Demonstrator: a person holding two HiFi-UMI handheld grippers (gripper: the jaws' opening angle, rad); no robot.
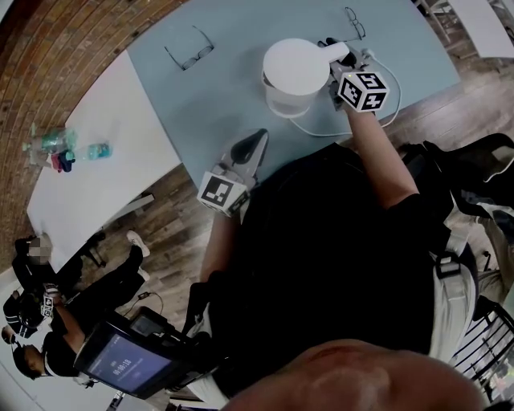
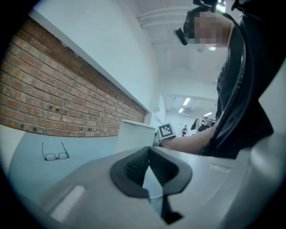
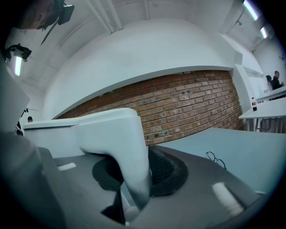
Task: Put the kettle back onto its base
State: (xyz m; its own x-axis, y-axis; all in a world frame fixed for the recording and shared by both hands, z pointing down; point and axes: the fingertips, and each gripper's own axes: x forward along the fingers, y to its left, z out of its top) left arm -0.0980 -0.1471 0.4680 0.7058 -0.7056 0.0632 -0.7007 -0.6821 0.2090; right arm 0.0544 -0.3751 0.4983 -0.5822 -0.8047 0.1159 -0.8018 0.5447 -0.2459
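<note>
A white kettle (image 1: 293, 74) stands on the blue-grey table (image 1: 217, 104), at its near right. My right gripper (image 1: 340, 67) is shut on the kettle's handle (image 3: 127, 147), which fills the gap between the black pads in the right gripper view. A white cord (image 1: 321, 131) curls out from under the kettle; the base itself is hidden beneath it. My left gripper (image 1: 257, 143) hovers level at the table's front edge, left of the kettle, shut with nothing in it. From the left gripper view the kettle (image 2: 132, 136) shows beyond the touching fingertips.
Two pairs of glasses lie on the table, one pair (image 1: 189, 50) at the far left and the other pair (image 1: 355, 22) behind the kettle. A white table (image 1: 88, 160) with bottles (image 1: 60, 146) stands to the left. People sit on the floor at lower left.
</note>
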